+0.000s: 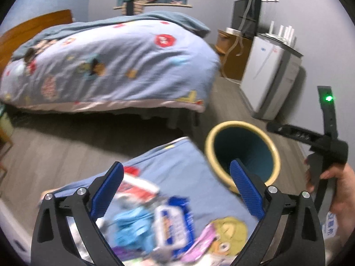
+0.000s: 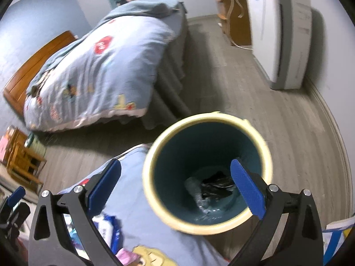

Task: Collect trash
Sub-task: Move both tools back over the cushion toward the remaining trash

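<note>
both tilted down, jaws wide, nothing held. right gripper (image 2: 175,184) over the bin (image 2: 155,190); left gripper (image 1: 176,188) over wrappers (image 1: 173,223) on the bedding (image 1: 188,173).

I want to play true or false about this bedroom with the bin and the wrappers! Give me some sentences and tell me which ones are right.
1. The bin has a cream rim and a dark teal inside. True.
2. The bin is completely empty. False: some trash lies at its bottom.
3. The right hand-held gripper is squeezing a wrapper. False: its jaws stand wide open with nothing between them.
4. Wrappers lie on the blue cartoon cloth beside the bin. True.
5. The left hand-held gripper is open. True.
</note>
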The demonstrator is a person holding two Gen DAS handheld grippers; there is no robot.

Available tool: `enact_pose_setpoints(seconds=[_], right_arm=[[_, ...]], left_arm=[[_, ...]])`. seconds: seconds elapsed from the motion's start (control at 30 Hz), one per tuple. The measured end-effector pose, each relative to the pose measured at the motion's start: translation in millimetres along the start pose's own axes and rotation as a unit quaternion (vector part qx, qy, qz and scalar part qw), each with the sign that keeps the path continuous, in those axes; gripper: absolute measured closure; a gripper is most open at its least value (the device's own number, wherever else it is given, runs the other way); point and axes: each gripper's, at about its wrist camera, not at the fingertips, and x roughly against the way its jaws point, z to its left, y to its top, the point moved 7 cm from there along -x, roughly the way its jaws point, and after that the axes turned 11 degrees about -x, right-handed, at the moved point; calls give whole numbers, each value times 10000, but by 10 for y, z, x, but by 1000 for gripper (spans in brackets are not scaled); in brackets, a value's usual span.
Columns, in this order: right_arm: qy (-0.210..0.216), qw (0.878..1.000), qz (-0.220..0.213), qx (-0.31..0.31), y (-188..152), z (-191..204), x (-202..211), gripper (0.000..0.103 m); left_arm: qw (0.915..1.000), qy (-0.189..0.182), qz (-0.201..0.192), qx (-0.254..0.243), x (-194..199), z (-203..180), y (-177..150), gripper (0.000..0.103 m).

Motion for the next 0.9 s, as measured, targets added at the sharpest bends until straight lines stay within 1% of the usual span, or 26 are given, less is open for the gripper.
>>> enact_pose_setpoints(seconds=[0.1, 0.23, 0.37, 0.43, 0.5, 0.6, 0.67, 0.73, 0.8, 0.9], right_arm=[[80, 9998, 57, 163, -148, 234, 72, 6], [130, 9986, 295, 428, -461, 511, 115, 6], [151, 9961, 487, 722, -754, 711, 126, 6], [60, 9942, 555, 921, -904, 781, 115, 6], [5, 9923, 655, 1047, -1037, 833, 90, 6], [-30, 9900, 840, 1137, -1165, 890, 19, 6], [-33, 9897, 911, 1103, -1204, 936, -22, 6], [65, 9904, 1000, 947, -1226, 998, -73, 6], [171, 9913, 1017, 823, -1232, 1051, -129, 6], [143, 9906, 1113, 783, -1266, 1107, -284, 6]], left_arm=[[9997, 189, 65, 101, 243, 264, -204, 7], [9984, 508, 102, 244, 514, 590, -496, 7], [9957, 735, 207, 526, 613, 889, -791, 7], [9942, 789, 267, 682, 615, 1005, -895, 7], [9928, 766, 309, 870, 611, 1124, -1011, 7], [9900, 827, 473, 1042, 541, 1305, -1160, 7], [9876, 892, 610, 1137, 473, 1416, -1234, 7], [9844, 925, 800, 1262, 382, 1543, -1352, 7], [9799, 1016, 1022, 1380, 295, 1666, -1476, 7], [9733, 1101, 1177, 1638, 215, 1853, -1606, 7]])
